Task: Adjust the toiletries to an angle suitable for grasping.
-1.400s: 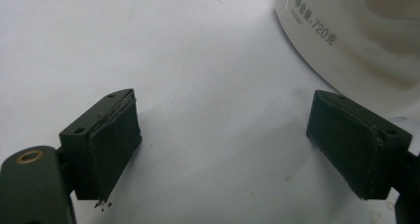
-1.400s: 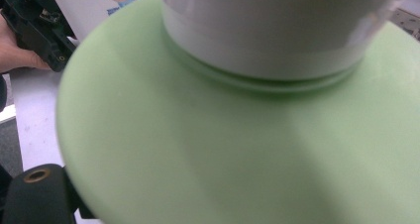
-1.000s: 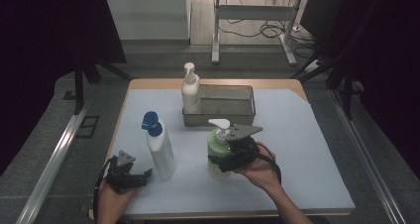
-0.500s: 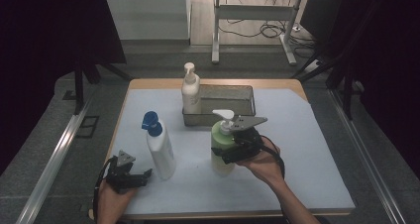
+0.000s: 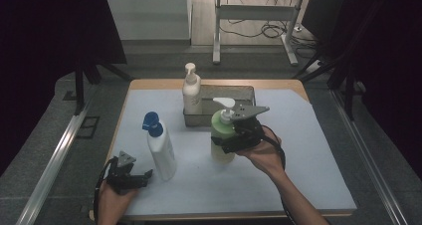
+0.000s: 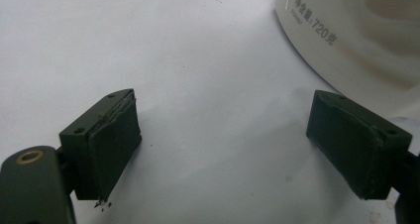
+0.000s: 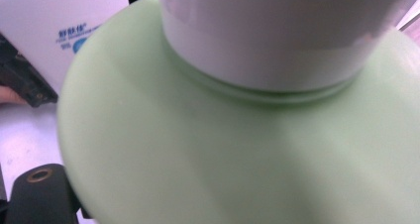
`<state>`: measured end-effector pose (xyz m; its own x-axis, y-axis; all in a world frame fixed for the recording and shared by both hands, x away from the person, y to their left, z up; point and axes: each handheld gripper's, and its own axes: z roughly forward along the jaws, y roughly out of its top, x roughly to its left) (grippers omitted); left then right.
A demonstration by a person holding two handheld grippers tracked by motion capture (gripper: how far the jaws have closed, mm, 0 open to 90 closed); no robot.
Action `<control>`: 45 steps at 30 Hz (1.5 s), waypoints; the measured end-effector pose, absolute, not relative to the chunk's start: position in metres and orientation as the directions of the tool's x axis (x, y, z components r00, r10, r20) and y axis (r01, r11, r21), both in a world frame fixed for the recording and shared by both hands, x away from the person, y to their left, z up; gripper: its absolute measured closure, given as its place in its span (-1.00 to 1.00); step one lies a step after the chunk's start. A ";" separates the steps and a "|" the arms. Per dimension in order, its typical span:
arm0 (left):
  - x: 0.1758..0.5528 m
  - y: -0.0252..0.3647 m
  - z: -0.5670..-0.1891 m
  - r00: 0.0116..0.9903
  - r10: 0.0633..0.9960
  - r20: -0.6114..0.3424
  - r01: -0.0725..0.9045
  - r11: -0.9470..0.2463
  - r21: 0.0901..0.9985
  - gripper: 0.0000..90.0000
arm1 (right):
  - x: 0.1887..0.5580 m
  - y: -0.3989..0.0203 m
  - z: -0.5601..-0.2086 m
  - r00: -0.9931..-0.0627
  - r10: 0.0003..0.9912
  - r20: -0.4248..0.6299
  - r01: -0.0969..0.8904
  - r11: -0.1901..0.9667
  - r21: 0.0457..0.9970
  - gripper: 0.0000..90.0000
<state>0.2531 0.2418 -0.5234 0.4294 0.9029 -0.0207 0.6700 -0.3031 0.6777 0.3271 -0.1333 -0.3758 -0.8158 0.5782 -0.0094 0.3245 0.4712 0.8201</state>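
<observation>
3 pump bottles, 1 stowed: the cream plastic pump bottle (image 5: pixel 191 90) stands in the grey metal tray (image 5: pixel 246 91) beyond the right gripper (image 5: pixel 233 134), whose jaws clamp the pale green pump bottle (image 5: pixel 222 135) near that tray. Left gripper (image 5: pixel 143 175), jaws wide and empty, rests beside the white blue-capped bottle (image 5: pixel 160 148), judged unplaced.

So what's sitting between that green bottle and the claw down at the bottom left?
In the high view, the white bottle with the blue cap stands between the green bottle and the left claw.
</observation>
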 end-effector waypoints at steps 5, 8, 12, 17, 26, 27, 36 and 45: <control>0.253 0.242 -0.523 0.430 0.903 -0.020 0.670 -0.304 0.677 -0.72 | 0.336 -0.131 -0.366 -0.812 0.583 -0.015 0.321 0.469 0.823 -0.73; 0.253 0.242 -0.523 0.430 0.903 -0.020 0.670 -0.303 0.678 -0.72 | 0.340 -0.130 -0.361 -0.808 0.589 -0.017 0.321 0.465 0.825 -0.73; 0.253 0.242 -0.523 0.430 0.903 -0.020 0.670 -0.303 0.678 -0.72 | 0.344 -0.128 -0.356 -0.805 0.594 -0.020 0.318 0.459 0.829 -0.73; 0.253 0.242 -0.523 0.429 0.903 -0.020 0.670 -0.303 0.678 -0.72 | 0.351 -0.125 -0.349 -0.800 0.599 -0.035 0.309 0.461 0.832 -0.73; 0.253 0.242 -0.523 0.429 0.903 -0.021 0.670 -0.303 0.678 -0.72 | 0.365 -0.122 -0.338 -0.780 0.623 -0.048 0.305 0.446 0.842 -0.73; 0.253 0.242 -0.523 0.429 0.903 -0.021 0.670 -0.303 0.678 -0.72 | 0.368 -0.121 -0.335 -0.777 0.629 -0.039 0.309 0.435 0.846 -0.73; 0.253 0.242 -0.523 0.430 0.903 -0.021 0.670 -0.303 0.678 -0.72 | 0.383 -0.114 -0.329 -0.754 0.655 -0.054 0.309 0.426 0.851 -0.73; 0.253 0.242 -0.523 0.430 0.903 -0.021 0.670 -0.303 0.678 -0.72 | 0.398 -0.111 -0.326 -0.721 0.691 -0.057 0.321 0.405 0.856 -0.73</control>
<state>0.2531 0.2419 -0.5234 0.4296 0.9028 -0.0209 0.6697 -0.3030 0.6780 0.3984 -0.1114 -0.3261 -0.7208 0.6908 -0.0571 0.3209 0.4055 0.8559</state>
